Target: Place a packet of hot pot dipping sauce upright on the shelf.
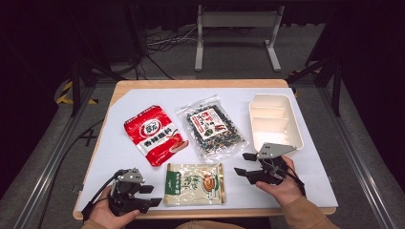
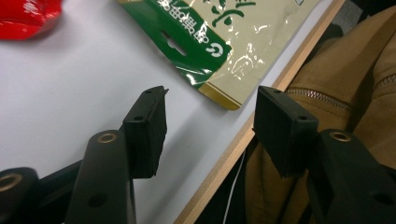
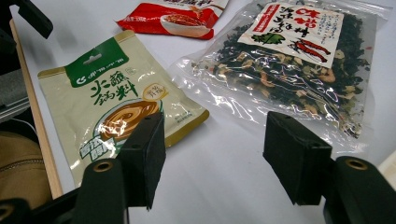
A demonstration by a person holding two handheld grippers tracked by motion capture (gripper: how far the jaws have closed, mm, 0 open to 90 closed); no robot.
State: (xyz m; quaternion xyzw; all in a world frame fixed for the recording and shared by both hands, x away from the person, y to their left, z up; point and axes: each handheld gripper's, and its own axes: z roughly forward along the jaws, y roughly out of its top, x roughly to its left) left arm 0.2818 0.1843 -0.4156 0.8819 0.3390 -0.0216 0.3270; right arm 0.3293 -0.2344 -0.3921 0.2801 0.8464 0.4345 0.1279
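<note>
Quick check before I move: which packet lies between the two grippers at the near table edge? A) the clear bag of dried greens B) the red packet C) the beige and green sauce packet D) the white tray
C: the beige and green sauce packet lies flat between the left gripper and right gripper.

A red seasoning packet (image 1: 154,134) is lying left of centre on the white sheet (image 1: 119,152) that is covering the wooden tabletop (image 1: 191,84). Just to its right, a clear bag of dark dried greens (image 1: 211,126) with a printed label is resting at a slant, the two close together. A cream tray (image 1: 274,133) with dividers is sitting at the far right, its compartments holding nothing. Beyond the far edge, a pale metal stand (image 1: 236,21) is standing on the grey floor, with cables (image 1: 162,45) trailing beside it.
</note>
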